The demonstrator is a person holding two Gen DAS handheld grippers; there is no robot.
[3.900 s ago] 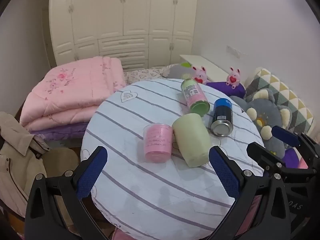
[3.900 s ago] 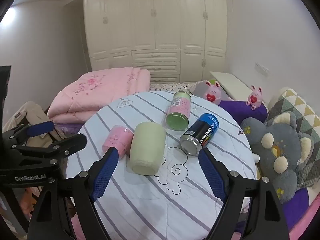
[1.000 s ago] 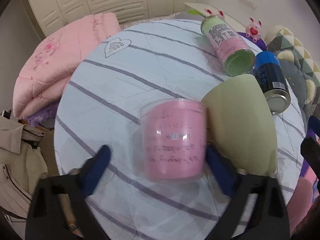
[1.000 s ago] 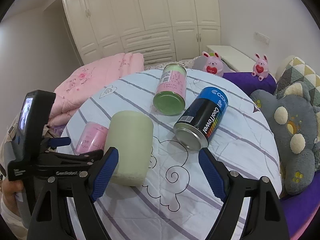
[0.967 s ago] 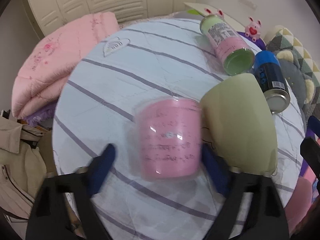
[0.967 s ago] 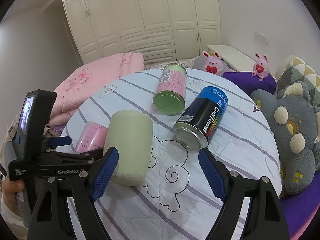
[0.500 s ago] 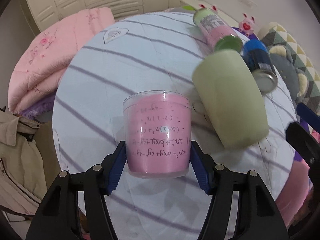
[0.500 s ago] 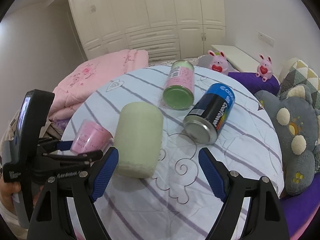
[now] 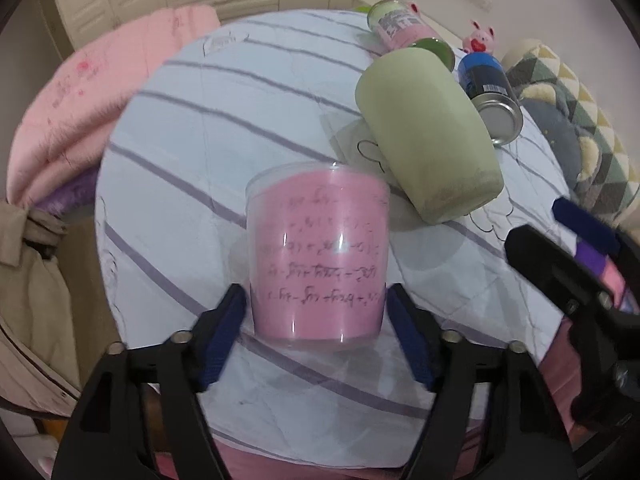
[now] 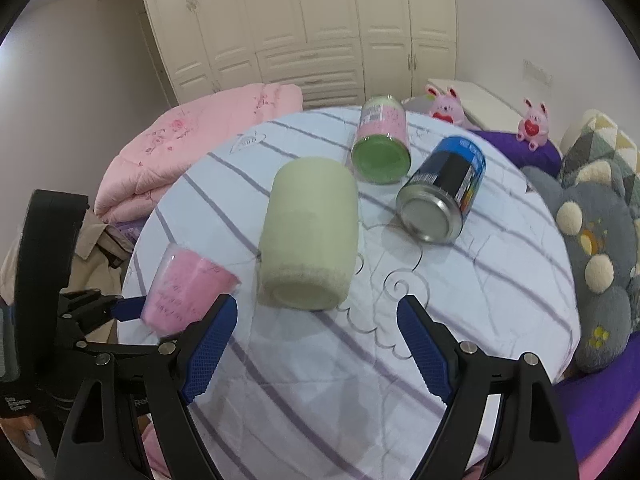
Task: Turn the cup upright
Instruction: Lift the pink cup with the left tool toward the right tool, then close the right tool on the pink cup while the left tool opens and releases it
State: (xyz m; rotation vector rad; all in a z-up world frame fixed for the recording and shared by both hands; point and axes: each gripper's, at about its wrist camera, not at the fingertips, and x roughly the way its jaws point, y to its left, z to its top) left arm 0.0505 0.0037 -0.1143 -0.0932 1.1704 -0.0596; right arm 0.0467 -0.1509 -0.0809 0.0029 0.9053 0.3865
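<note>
My left gripper (image 9: 316,336) is shut on a clear plastic cup with a pink printed liner (image 9: 318,256). It grips the cup near its base and holds it tilted, above the left part of the round striped table (image 9: 192,120). The same cup (image 10: 188,288) shows in the right wrist view between the left gripper's blue pads. A pale green cup (image 10: 308,236) lies on its side beside it, also seen in the left wrist view (image 9: 428,136). My right gripper (image 10: 316,344) is open and empty, near the table's front edge.
A pink jar with a green lid (image 10: 380,144) and a blue can (image 10: 444,192) lie on their sides further back. A pink quilt (image 10: 192,140) is at the back left. Grey plush toys (image 10: 592,236) lie to the right. White wardrobes (image 10: 304,28) stand behind.
My left gripper closed on the pink cup, lifted it off the table and is tipping it towards upright. The right gripper stayed open and shifted slightly.
</note>
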